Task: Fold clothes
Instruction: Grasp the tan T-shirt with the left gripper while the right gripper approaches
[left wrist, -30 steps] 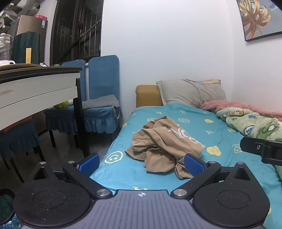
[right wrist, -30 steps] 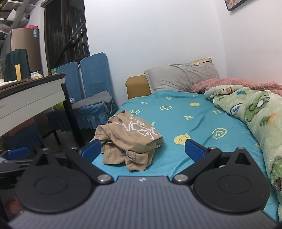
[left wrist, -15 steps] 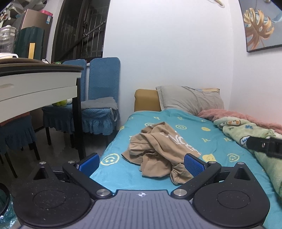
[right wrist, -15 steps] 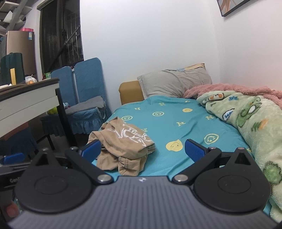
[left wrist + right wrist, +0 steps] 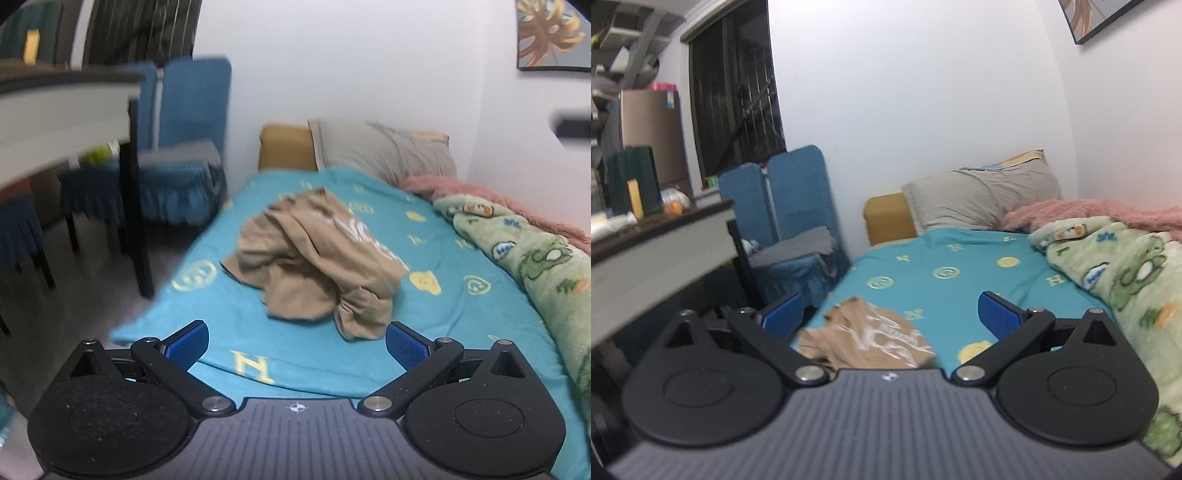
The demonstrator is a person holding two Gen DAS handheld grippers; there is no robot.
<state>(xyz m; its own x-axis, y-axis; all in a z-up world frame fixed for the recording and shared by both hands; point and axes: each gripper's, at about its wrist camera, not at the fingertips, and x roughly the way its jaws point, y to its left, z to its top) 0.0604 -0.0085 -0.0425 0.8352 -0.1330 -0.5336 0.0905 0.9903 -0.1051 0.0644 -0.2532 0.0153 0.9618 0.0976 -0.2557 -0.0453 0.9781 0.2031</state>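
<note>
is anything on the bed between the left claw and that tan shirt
Nothing visible. Only bare teal sheet lies between the open left claw and the crumpled tan shirt. The green blanket lies off to the right.

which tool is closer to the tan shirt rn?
Hard to call; probably right. Right tool, open, hangs just above the tan shirt. Left tool, open, sits short of its near edge. Neither touches.
</note>
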